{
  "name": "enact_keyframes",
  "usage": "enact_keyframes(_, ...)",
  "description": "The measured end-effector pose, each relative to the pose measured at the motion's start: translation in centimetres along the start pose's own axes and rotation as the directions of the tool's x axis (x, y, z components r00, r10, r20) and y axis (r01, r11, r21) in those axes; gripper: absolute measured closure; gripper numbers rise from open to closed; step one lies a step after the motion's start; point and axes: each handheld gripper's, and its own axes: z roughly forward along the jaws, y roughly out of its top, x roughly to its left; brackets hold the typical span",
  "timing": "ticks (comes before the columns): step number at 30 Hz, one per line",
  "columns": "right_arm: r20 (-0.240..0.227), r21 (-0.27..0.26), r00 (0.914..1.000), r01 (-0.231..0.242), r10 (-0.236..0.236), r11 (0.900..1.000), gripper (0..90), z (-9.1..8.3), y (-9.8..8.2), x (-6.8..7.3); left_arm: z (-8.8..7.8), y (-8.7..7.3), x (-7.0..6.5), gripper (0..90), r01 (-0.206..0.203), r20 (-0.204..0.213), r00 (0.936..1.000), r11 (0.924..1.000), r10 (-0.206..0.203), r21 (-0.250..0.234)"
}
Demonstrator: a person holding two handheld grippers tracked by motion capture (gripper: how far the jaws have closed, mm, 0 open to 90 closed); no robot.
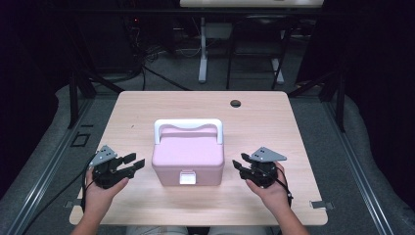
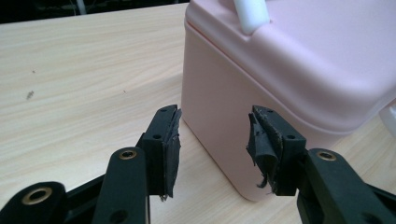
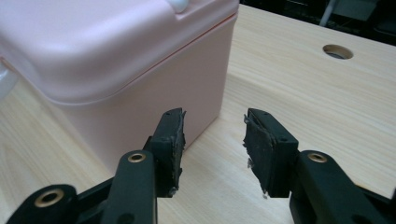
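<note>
Left tongs point(image 1: 131, 163) hang just off the pink box's point(image 1: 188, 156) left side, jaws parted and empty, palm cupped under them, pointing in at the box. From the left gripper view a near corner of that box point(image 2: 299, 70) sits just beyond the worn pads point(image 2: 170, 149). Box sits mid-counter point(image 1: 264, 117), lid down, white handle point(image 1: 188, 124) lying back, a white latch point(image 1: 187, 176) on its front. Right tongs point(image 1: 241, 167) mirror them, gaping, holding nothing; the right gripper view catches the counter's cable hole point(image 3: 337, 51).
</note>
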Motion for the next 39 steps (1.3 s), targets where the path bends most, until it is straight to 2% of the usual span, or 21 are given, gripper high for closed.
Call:
enact_keyframes(6,-0.022,-0.008,0.9989,-0.042,0.042,0.999,54.0,-0.5,0.9,-0.7,-0.5,1.6,0.3,51.1,-0.010,0.005,0.9999,0.9999,0.010,0.007)
enact_keyframes(16,-0.037,-0.004,0.9990,-0.023,0.023,1.000,52.9,-0.5,2.7,-0.7,-0.6,3.6,0.5,50.4,-0.004,0.017,0.9998,1.0000,0.004,-0.005)
enact_keyframes(24,-0.062,-0.002,0.9980,-0.010,0.010,1.000,51.7,-0.1,3.8,-0.7,0.1,5.1,0.3,48.6,-0.016,0.040,0.9991,0.9999,0.016,0.003)
enact_keyframes(27,-0.067,-0.013,0.9977,-0.016,0.015,1.000,49.9,-0.1,4.4,-0.8,0.4,5.5,0.2,47.8,-0.023,0.051,0.9984,0.9997,0.023,-0.009)
enact_keyframes(30,-0.093,-0.024,0.9951,-0.034,0.032,0.999,48.2,0.0,5.1,-0.9,0.6,6.0,0.0,45.7,-0.029,0.052,0.9982,0.9996,0.029,0.000)
enact_keyframes(39,-0.129,-0.040,0.9903,-0.056,0.051,0.998,46.8,0.4,6.7,-0.9,1.8,7.2,-0.1,42.2,-0.028,0.071,0.9971,0.9995,0.026,0.016)
